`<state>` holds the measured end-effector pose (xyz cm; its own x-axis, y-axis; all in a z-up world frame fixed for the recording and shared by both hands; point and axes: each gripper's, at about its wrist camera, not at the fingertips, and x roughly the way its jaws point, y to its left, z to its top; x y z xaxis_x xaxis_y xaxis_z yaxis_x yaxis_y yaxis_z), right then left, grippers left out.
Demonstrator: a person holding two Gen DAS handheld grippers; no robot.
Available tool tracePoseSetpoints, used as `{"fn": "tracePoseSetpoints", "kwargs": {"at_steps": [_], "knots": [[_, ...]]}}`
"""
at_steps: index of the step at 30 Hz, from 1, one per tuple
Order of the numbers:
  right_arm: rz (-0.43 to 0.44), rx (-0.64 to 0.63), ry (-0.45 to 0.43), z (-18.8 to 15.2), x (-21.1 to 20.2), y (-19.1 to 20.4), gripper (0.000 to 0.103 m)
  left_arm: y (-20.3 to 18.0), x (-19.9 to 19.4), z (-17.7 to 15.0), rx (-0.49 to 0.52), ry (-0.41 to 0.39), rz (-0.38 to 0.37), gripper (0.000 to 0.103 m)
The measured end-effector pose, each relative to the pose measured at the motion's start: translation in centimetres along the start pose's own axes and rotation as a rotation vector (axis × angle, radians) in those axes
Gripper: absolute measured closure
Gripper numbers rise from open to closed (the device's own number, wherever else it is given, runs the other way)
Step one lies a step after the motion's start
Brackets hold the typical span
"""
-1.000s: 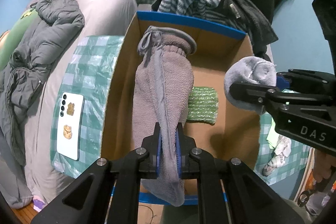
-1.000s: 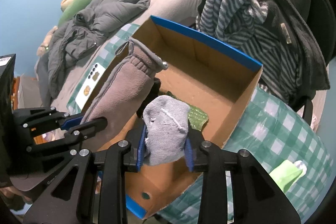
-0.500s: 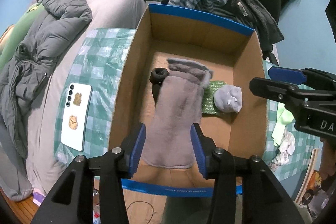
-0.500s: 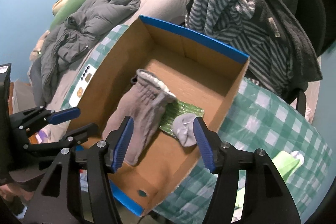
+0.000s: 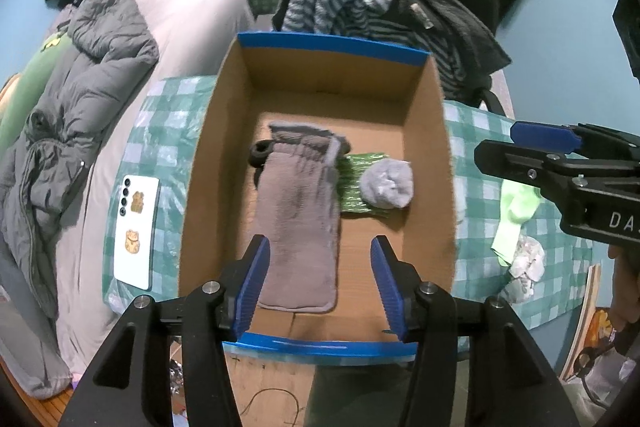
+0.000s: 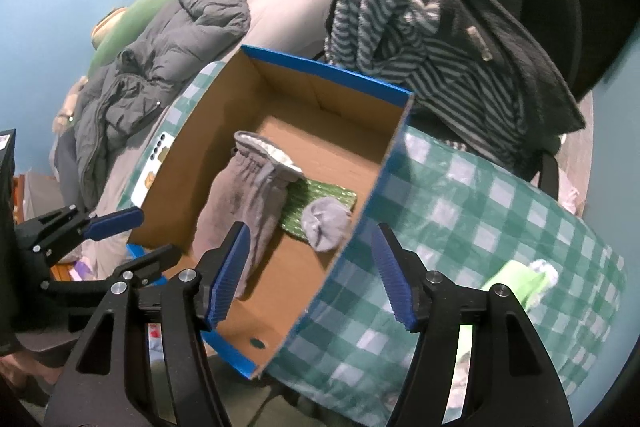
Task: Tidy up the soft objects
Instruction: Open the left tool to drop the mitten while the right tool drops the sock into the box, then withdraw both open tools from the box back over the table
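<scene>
Both tools spread and empty now, jaws just opened. The pouch (image 5: 298, 223) lies flat in the box (image 5: 430, 187), the grey sock (image 5: 387, 183) at its 3 o'clock on a green cloth (image 5: 354, 199). Light, floppy stuff; pinch a fold. A second ago, both dangled clamped: left tool (image 5: 318, 283) had the pouch, right tool (image 6: 310, 273) the sock.

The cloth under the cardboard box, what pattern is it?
The cloth is a green-and-white check, clearest in the right wrist view, where it spreads out beside the cardboard box.
</scene>
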<state>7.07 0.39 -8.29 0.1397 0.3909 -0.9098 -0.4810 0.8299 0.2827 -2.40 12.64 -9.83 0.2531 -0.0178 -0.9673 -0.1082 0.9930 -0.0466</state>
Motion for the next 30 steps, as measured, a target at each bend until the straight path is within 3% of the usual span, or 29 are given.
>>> {"fn": "tracePoseSetpoints", "kwargs": {"at_steps": [17, 21, 30], "knots": [[-0.06, 0.146, -0.004, -5.6, -4.2, -7.8, 0.036, -7.3, -0.4, -0.5, 0.13, 0.023, -0.032, 0.047], [-0.072, 0.174, 0.004, -7.0, -4.8, -9.6, 0.036, -9.3, -0.3, -0.6, 0.166, 0.027, -0.04, 0.037], [-0.092, 0.268, 0.013, -10.3, -6.3, -14.0, 0.036, -13.5, 0.8, -1.3, 0.243, 0.055, -0.048, 0.037]]}}
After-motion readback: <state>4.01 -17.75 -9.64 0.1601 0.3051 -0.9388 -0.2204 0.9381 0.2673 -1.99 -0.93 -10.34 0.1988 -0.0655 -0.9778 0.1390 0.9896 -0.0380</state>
